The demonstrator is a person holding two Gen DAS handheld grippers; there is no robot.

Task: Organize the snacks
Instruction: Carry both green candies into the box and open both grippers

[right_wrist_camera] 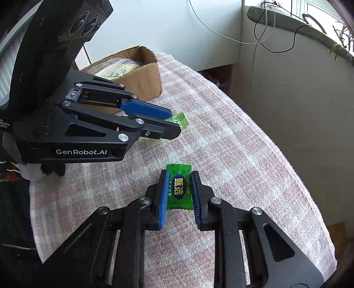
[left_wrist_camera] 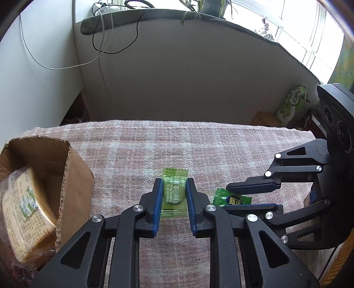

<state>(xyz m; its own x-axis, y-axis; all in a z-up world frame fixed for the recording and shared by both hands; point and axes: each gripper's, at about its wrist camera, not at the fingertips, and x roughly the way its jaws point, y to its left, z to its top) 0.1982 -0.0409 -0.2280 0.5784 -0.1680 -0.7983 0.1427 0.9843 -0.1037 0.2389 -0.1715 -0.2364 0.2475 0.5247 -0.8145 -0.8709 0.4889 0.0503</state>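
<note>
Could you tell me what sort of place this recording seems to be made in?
Probably a room in a home: a table under a pink checked cloth, a windowsill with potted plants and trailing cables, and a cardboard box of snacks.

Pink-and-white checked cloth [left_wrist_camera: 199, 144] covers the surface under both grippers. Beyond the grippers, a plain wall with black cable [left_wrist_camera: 115, 44] and white cable [left_wrist_camera: 28, 51] hanging loose. Above that, a dark sill [left_wrist_camera: 154, 15] carrying potted plants [left_wrist_camera: 205, 8]. Green printed bag [left_wrist_camera: 292, 106] on the floor, far right of the left gripper.
</note>
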